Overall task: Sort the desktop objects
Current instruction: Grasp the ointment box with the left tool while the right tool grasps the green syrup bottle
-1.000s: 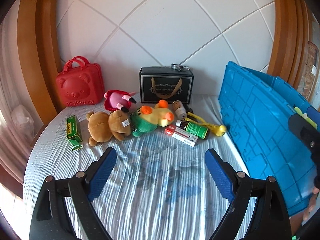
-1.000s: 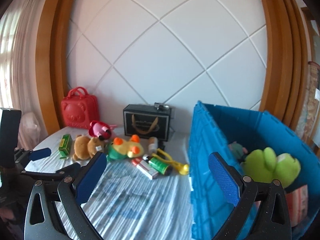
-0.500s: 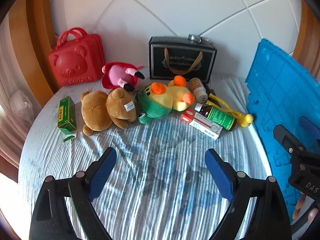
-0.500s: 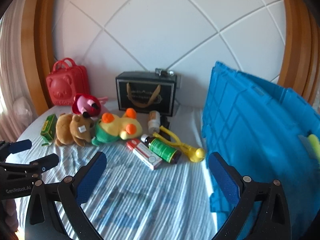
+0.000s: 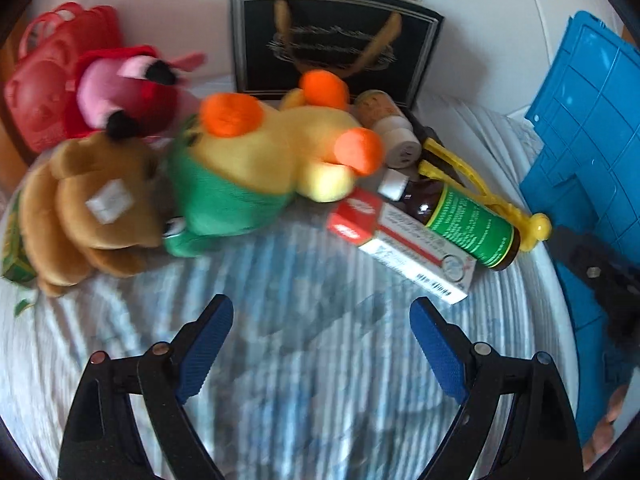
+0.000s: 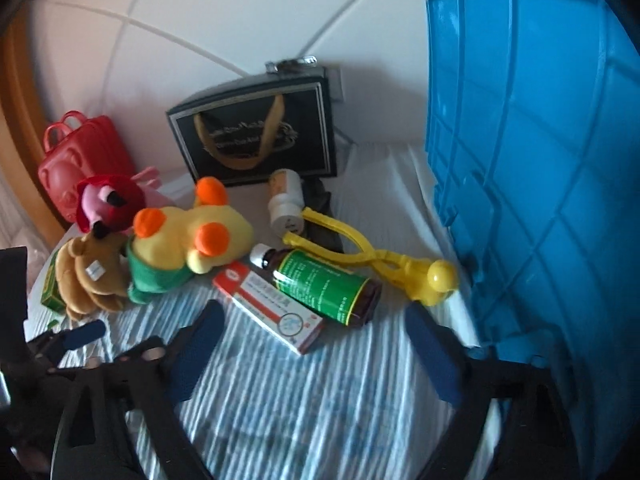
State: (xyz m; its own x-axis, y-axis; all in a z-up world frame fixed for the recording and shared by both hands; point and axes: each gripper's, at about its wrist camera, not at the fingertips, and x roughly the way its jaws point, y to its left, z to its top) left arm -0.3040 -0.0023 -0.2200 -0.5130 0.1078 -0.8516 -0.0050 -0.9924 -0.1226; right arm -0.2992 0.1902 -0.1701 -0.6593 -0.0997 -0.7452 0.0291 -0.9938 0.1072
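Blue-padded right gripper [image 6: 316, 344] just narrowed, still empty, nearing med box [image 6: 272, 306] at 12; left gripper [image 5: 322, 340] open, closer to the toys.

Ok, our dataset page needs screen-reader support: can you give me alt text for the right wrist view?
An open, empty right gripper, its jaws just closing partway, points down at a red-and-white box and a green-labelled brown bottle on a striped blue-white cloth. Behind lie a yellow plastic tool, plush toys and a black gift bag; a blue crate stands right.
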